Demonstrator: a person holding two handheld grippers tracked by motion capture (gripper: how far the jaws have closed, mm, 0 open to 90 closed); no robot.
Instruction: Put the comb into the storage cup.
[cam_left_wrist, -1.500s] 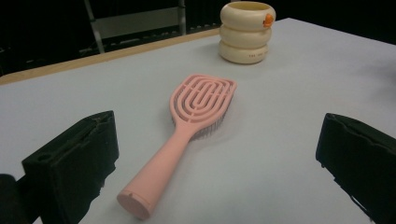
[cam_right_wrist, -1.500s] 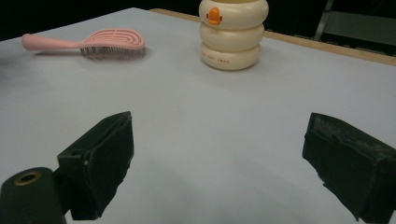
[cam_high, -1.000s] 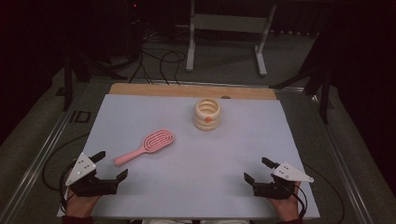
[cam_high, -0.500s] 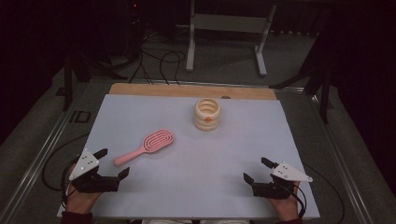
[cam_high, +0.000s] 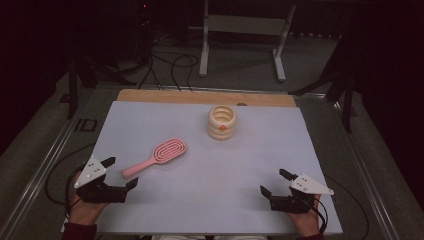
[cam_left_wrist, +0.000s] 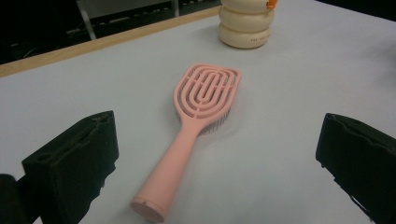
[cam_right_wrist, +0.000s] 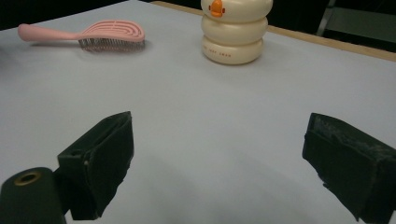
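Two grippers sit at the near edge of the white table (cam_high: 200, 200), and both have their jaws spread wide with nothing between them. Your left gripper (cam_high: 120, 172) is the one closest to the pink hairbrush (cam_high: 156, 157): its jaws stand apart just short of the handle's butt end, one on either side of the line of the handle, not touching it. In the left gripper view the pink hairbrush (cam_left_wrist: 194, 126) lies flat, bristles down, its handle pointing back toward you and its oval slotted head pointing away, toward the cream ringed container (cam_left_wrist: 246, 23). That cream ringed container (cam_high: 222, 122) stands upright beyond the hairbrush head and off to its right, well apart from it, with a small orange mark on its side. Your right gripper (cam_high: 276, 182) rests far to the right of the hairbrush, released, aimed roughly at the container.
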